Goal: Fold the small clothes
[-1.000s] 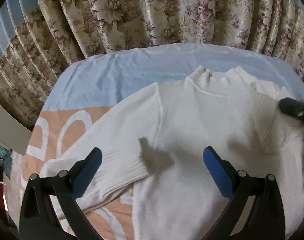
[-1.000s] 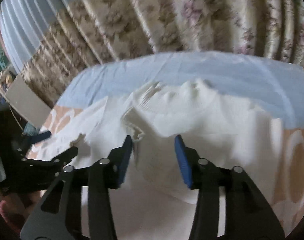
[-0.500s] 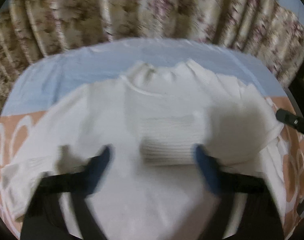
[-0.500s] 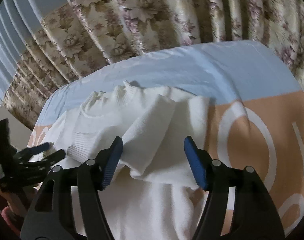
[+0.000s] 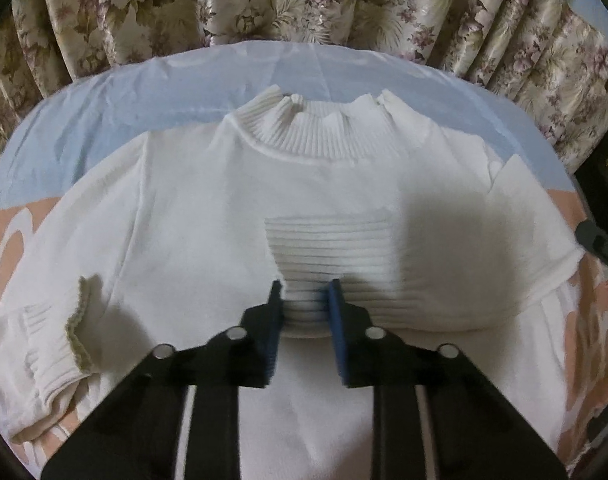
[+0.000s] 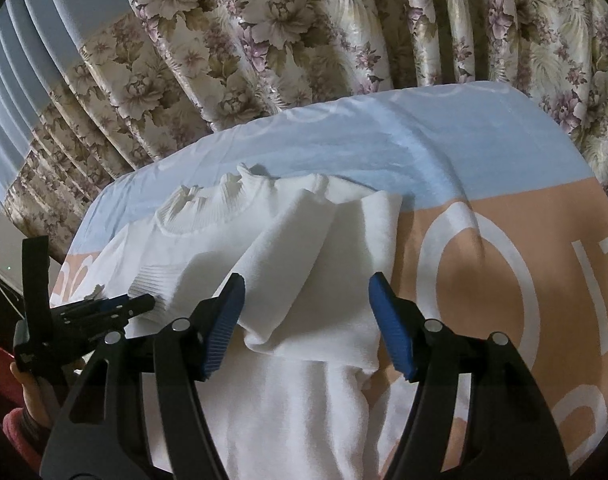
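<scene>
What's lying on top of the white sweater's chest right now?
A folded-over sleeve with ribbed cuff lies across the white knit sweater; the left gripper is closing on that cuff. The chest beneath is hidden.

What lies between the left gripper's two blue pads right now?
In the left wrist view, the left gripper has the ribbed cuff of the white sweater's folded-over sleeve between its pads; its jaws are closing on it.

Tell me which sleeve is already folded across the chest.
The sleeve whose ribbed cuff lies mid-chest, between the left tool's closing jaws; the other cuff lies off to the side.
</scene>
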Demonstrator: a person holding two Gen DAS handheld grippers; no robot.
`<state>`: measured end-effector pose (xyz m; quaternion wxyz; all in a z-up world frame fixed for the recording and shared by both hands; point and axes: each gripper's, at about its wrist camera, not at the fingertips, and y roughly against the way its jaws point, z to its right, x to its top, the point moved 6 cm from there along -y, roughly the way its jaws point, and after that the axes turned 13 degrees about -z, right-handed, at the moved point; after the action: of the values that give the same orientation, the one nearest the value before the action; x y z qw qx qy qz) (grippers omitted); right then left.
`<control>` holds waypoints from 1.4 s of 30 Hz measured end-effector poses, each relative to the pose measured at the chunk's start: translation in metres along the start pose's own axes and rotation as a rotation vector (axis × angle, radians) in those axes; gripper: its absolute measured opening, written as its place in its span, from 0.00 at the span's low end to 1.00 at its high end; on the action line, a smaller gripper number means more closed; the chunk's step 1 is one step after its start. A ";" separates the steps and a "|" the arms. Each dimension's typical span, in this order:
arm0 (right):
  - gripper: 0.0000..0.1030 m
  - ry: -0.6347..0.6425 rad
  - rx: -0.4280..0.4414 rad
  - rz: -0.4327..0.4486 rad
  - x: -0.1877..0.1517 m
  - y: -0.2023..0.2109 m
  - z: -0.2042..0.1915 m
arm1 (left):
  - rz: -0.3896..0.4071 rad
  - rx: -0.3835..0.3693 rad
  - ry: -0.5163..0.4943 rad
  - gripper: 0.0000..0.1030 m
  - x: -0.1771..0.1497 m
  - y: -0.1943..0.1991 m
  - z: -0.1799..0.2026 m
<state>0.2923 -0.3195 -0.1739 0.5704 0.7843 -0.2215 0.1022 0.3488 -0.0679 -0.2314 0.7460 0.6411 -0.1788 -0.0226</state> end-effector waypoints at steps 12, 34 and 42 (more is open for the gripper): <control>0.64 -0.009 -0.015 -0.003 0.013 -0.006 0.001 | 0.164 0.184 0.068 0.15 0.014 0.056 -0.077; 0.06 0.083 -0.124 -0.101 0.025 -0.057 0.016 | 0.078 0.109 0.148 0.16 -0.016 0.030 -0.096; 0.16 0.123 -0.122 -0.073 0.011 -0.036 0.008 | 0.081 0.139 0.137 0.30 -0.007 0.038 -0.108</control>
<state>0.3177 -0.3203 -0.2021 0.6329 0.7480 -0.1631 0.1155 0.3672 0.0435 -0.2084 0.7107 0.6834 -0.1542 0.0637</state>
